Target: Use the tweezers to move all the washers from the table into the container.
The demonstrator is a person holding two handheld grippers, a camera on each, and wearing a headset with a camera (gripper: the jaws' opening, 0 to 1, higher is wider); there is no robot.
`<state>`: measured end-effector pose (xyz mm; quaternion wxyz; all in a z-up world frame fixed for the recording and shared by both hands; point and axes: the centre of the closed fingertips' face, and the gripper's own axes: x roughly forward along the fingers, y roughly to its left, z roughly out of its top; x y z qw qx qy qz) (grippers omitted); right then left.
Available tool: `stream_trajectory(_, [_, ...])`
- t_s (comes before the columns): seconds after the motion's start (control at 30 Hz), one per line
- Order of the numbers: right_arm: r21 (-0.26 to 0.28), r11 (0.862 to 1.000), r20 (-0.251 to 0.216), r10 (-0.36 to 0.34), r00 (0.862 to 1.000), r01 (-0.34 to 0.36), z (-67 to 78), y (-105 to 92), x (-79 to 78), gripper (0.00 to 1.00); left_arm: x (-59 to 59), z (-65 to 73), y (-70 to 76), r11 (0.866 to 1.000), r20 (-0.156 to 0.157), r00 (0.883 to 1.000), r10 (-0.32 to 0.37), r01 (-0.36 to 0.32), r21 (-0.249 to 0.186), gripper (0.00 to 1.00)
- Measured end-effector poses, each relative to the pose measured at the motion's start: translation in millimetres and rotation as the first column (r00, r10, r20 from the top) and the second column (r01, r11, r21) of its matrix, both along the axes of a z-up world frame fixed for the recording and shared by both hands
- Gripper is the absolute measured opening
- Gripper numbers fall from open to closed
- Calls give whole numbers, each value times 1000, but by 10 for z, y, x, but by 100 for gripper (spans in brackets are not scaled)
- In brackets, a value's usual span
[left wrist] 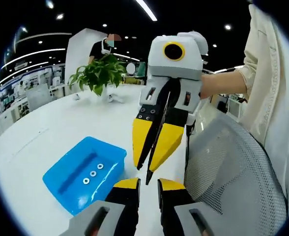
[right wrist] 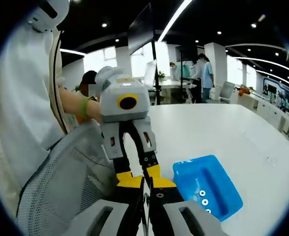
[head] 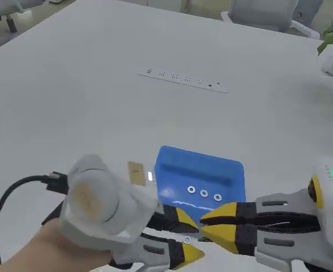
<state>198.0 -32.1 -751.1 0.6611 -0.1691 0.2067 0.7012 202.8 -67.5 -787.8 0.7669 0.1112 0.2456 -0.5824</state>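
The white counter (head: pixel 98 102) takes up most of the head view and is bare through its middle. Nearest the person, the left tool (left wrist: pixel 148 184) is held in a hand, its yellow-tipped jaws a little apart with nothing between them. Facing it tip to tip is the right tool (head: pixel 203 225), its jaws pinched narrow on the tweezers (left wrist: pixel 149 169), whose dark point sticks out past the yellow tips and aims down at the counter.

Just below the meeting tips, a small pale ring lies on the counter. It looks like a loose washer (head: pixel 187 240), though it is too small and too crowded by the jaws to be sure.

Just beyond the tools sits the blue container (head: pixel 172 161), with three washers (head: pixel 204 193) in a short row on its floor. Further off a flat socket strip (head: pixel 183 79) is set into the counter, and office chairs (head: pixel 263 11) stand at the far edge.

The job looks well along: three washers are in, and perhaps one is still to be picked up. The tools may be hiding others beneath them.
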Motion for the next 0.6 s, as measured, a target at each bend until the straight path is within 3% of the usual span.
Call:
stream_trajectory(0.07, [-5, 1000, 8, 15, 1000, -15, 5, 20, -23, 1, -10, 28, -26, 1000, -8, 1000, -17, 17, -22, 0])
stream_trajectory(0.1, [5, 1000, 2, 15, 1000, -15, 25, 31, -29, 1, -34, 12, -13, 1000, -15, 1000, -25, 25, -12, 0])
stream_trajectory(0.13, [17, 1000, -1, 9, 1000, -9, 41, 42, -26, 1, -42, 26, -18, 999, 14, 999, -38, 38, -26, 0])
stream_trajectory(0.17, [63, 998, -24, -12, 1000, 14, 104, 86, -15, 1, -42, 35, -16, 999, 7, 1000, -31, 31, -44, 0])
stream_trajectory(0.2, [105, 994, -63, -27, 998, 33, 158, 119, -23, 1, -82, 70, -48, 994, -59, 998, -23, 17, -104, 0])
stream_trajectory(0.27, [197, 977, -114, -59, 992, 80, 276, 188, 11, 0, -83, 134, -69, 984, -69, 998, -10, -3, -179, 0])
stream_trajectory(0.37, [257, 958, -159, -88, 983, 127, 342, 253, 53, 0, -72, 174, -63, 971, -99, 995, 19, -42, -237, 0])
stream_trajectory(0.4, [286, 949, -170, -87, 982, 134, 366, 305, 54, 1, -69, 182, -58, 968, -100, 995, 23, -48, -247, 0])
stream_trajectory(0.6, [279, 955, -145, -57, 988, 96, 327, 431, 24, 1, -60, 168, -22, 972, -82, 996, 30, -48, -228, 0])
